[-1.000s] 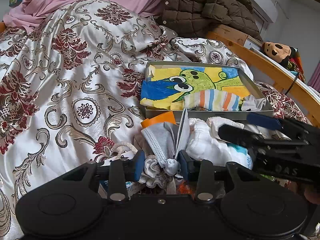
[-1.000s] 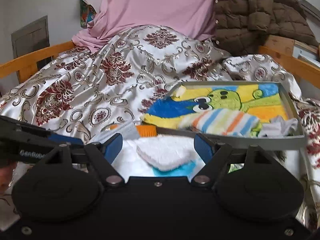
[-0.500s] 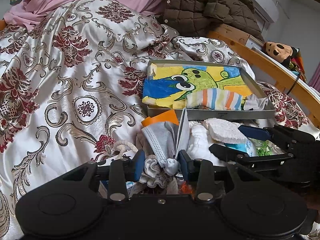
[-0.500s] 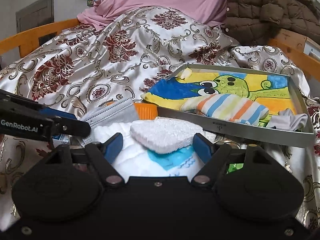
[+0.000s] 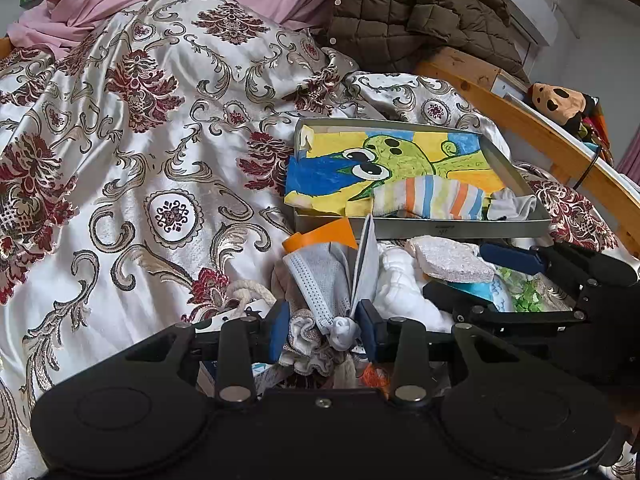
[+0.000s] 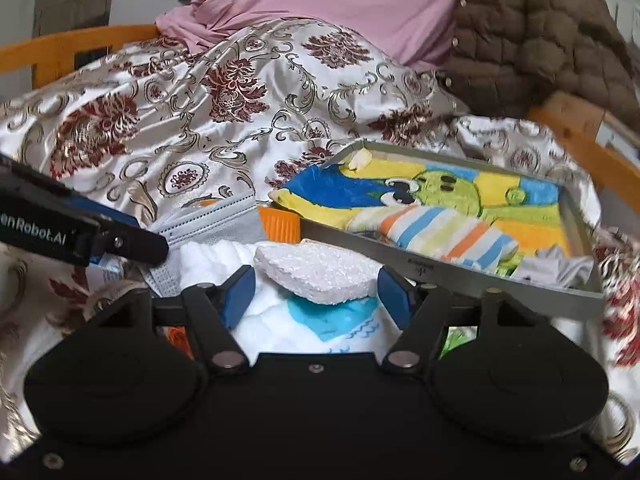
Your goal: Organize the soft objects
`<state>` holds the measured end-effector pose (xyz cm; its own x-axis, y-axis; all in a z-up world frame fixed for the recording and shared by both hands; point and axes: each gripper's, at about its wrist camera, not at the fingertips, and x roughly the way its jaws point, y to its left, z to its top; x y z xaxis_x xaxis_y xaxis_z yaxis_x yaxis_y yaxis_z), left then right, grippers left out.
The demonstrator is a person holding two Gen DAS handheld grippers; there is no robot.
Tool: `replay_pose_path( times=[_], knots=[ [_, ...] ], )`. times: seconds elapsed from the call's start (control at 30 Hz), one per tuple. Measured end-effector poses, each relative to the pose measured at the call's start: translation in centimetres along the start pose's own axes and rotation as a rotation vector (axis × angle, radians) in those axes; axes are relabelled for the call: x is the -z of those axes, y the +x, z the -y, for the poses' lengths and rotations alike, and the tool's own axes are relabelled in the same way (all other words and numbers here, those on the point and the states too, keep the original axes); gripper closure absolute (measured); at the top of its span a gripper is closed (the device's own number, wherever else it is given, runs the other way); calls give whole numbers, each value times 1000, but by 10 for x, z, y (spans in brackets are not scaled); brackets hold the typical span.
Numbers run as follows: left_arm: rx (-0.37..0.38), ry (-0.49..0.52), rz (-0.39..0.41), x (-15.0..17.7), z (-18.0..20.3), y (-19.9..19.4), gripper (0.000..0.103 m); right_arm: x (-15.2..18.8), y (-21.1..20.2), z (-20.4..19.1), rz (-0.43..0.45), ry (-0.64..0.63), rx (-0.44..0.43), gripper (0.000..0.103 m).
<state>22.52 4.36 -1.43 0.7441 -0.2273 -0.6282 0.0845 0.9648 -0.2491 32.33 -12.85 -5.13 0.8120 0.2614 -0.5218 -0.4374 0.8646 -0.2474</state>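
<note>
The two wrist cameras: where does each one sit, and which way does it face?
Left wrist: on the left gripper, looking down over a face mask to the tray; the right gripper shows.
Right wrist: on the right gripper, jaws closing around a white sponge; the left gripper's tip crosses in.
Shared: tray, sponge, mask, striped sock, quilt.

left tool (image 5: pixel 323 331): clamped, angled down | right tool (image 6: pixel 316 295): closing, angled down
</note>
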Motion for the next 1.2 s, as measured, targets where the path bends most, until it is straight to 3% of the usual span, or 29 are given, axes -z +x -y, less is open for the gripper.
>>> replay_pose_path(
  times=[0.17,0.23,0.37,0.4,0.6,0.63,0.7,0.93,1.2],
  knots=[
    [0,2,1,0,0,0,64,-2,-2,-11,8,-79,15,49],
    [0,1,1,0,0,0,64,-2,-1,-16,0,-107,12,58],
    [0,0,1,0,0,0,64,-2,0,-22,-16,-151,29,65],
    [0,1,1,0,0,0,64,-2,0,-23,-19,-161,35,73],
    [-1,6,4,0,0,0,65,-1,-1,-37,-24,-258,107,80],
    [-2,8,5,0,0,0,66,-1,-2,-39,-23,-270,114,89],
    [-4,7,9,-1,1,-1,68,-2,-1,-41,-23,-293,135,93],
    [-10,1,47,-5,3,-10,74,-4,-7,-43,4,-320,160,97],
    [-9,-6,91,-9,2,-21,90,-7,-16,-42,27,-321,174,99]
  ],
)
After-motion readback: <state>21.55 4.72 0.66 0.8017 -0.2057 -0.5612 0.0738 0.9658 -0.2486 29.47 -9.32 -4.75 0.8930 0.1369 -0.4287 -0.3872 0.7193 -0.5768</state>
